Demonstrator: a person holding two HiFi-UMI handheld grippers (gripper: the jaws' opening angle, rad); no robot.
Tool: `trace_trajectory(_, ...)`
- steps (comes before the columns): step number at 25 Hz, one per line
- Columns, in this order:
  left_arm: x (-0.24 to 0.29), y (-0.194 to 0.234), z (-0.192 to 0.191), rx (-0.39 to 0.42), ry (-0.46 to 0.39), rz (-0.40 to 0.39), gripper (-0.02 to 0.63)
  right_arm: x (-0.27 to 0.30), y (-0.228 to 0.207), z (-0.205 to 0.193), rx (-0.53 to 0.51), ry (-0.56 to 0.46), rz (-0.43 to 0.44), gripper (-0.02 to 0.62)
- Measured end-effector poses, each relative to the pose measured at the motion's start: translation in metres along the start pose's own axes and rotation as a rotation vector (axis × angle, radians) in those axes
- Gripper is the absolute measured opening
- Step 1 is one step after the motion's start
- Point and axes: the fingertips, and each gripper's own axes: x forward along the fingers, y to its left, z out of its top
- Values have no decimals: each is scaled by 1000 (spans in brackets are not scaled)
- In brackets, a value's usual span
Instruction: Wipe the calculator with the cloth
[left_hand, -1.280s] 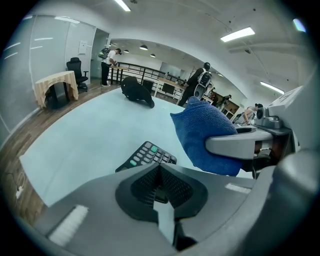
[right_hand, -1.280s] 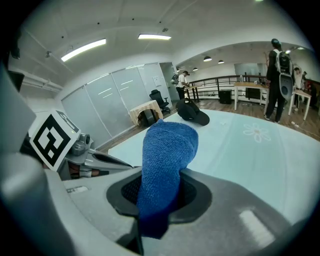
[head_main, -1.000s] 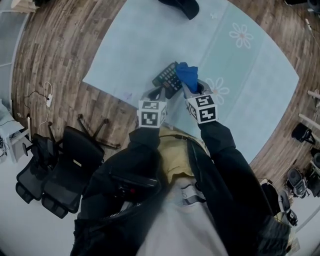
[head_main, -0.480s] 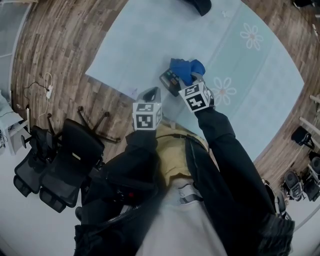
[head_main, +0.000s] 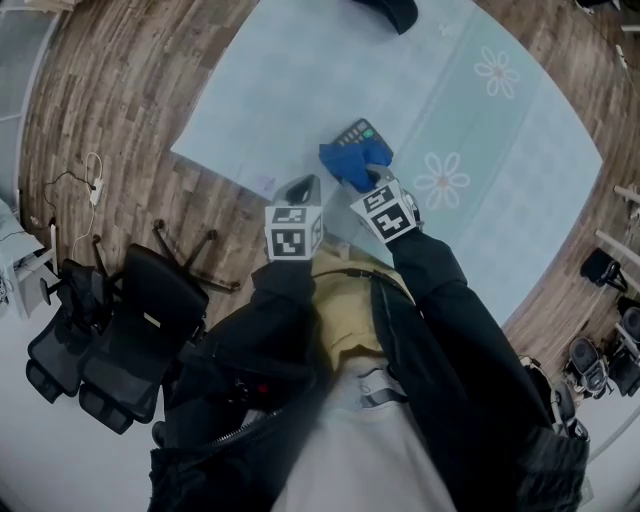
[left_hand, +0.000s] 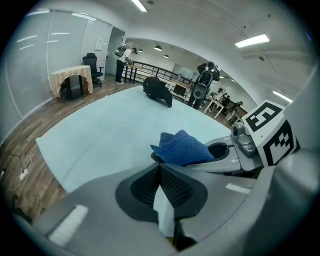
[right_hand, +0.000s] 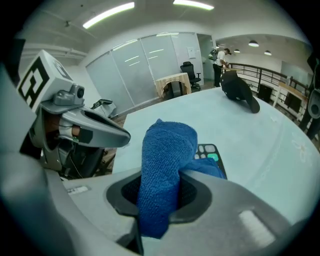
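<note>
A dark calculator (head_main: 358, 133) lies on the pale blue mat (head_main: 280, 90). Its far end with the keys shows in the right gripper view (right_hand: 211, 152); its near end is hidden under the blue cloth (head_main: 350, 165). My right gripper (head_main: 368, 180) is shut on that cloth (right_hand: 162, 160) and holds it down on the calculator's near part. My left gripper (head_main: 303, 187) hovers just left of it, near the mat's front edge, shut with nothing between its pads (left_hand: 159, 167). From the left gripper view the cloth (left_hand: 182, 149) bulges out of the right gripper (left_hand: 225, 155).
A black bag (head_main: 395, 10) sits at the mat's far edge. Black office chairs (head_main: 120, 330) stand on the wood floor at the left, beside a white cable (head_main: 90, 175). People stand by a railing far behind (left_hand: 125, 60).
The cloth has slid toward me over the calculator, uncovering its far end. The left gripper, beside the calculator a second ago, has drawn back to the left.
</note>
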Motion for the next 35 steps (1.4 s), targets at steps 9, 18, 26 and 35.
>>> trace_trajectory(9, -2, -4, 6, 7, -15, -12, -2, -38, 13, 21, 143, -124, 65, 91)
trace_trajectory(18, -4, -8, 15, 10, -39, -16, -2, -87, -33, 54, 180, -239, -26, 91)
trace_trajectory(26, -2, -4, 12, 10, -29, -9, -2, -71, -92, 57, 100, -194, -209, 92)
trace_trajectory(35, -12, 7, -1, -24, -24, 27, -2, -10, -83, 9, 26, 14, -190, 92)
